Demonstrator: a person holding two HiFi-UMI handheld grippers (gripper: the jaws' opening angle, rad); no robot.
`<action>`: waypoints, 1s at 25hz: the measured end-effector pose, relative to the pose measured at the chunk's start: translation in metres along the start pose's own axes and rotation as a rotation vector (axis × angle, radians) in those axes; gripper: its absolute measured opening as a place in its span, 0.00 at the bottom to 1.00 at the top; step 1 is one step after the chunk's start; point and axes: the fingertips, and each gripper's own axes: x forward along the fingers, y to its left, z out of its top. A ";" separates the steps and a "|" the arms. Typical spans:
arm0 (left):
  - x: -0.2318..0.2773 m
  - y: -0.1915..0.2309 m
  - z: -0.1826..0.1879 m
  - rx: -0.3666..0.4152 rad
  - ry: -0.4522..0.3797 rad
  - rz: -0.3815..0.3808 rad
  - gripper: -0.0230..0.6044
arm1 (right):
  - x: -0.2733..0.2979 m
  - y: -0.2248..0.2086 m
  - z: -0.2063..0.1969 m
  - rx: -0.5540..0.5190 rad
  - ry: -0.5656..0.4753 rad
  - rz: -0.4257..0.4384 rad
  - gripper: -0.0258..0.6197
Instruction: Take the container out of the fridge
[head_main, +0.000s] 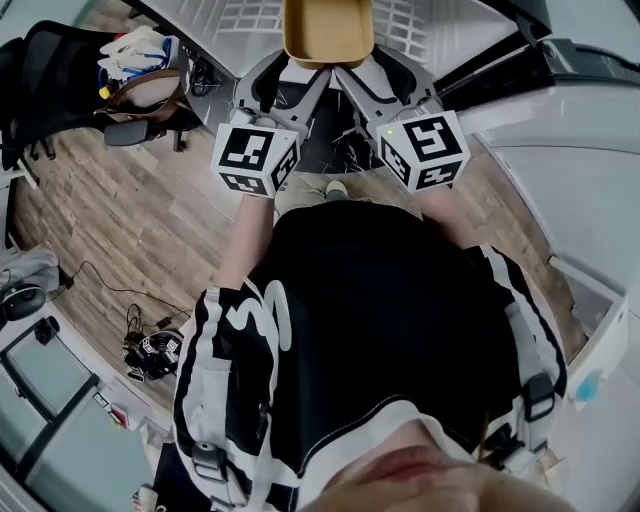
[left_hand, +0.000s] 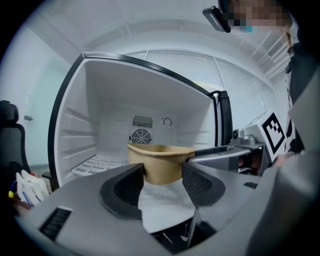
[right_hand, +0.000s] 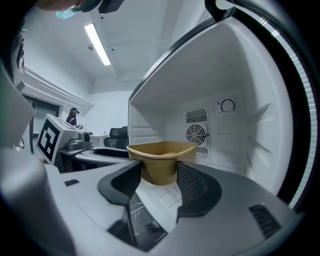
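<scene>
Head view: we see the left gripper (head_main: 293, 72) and right gripper (head_main: 350, 72) each narrowed onto a near corner of the tan container (head_main: 326, 30). Left gripper view: jaws pinch the container wall, with the open fridge (left_hand: 100, 100) roomy behind. Right gripper view: same pinch, with fridge walls well apart.

Wood-plank floor (head_main: 120, 230) with a black office chair (head_main: 55, 70) off to the left and some cables (head_main: 150, 348) lying around. Strip light (right_hand: 97, 44) on the white ceiling, window blinds (left_hand: 240, 80).
</scene>
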 end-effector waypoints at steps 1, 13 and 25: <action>-0.002 0.000 0.000 0.000 -0.001 0.004 0.43 | -0.001 0.001 0.000 0.002 -0.003 0.005 0.40; -0.023 -0.006 0.001 -0.003 -0.026 0.022 0.43 | -0.010 0.019 0.002 -0.027 -0.024 0.026 0.40; -0.060 -0.020 0.003 -0.011 -0.036 0.003 0.42 | -0.033 0.052 0.004 -0.025 -0.031 0.004 0.40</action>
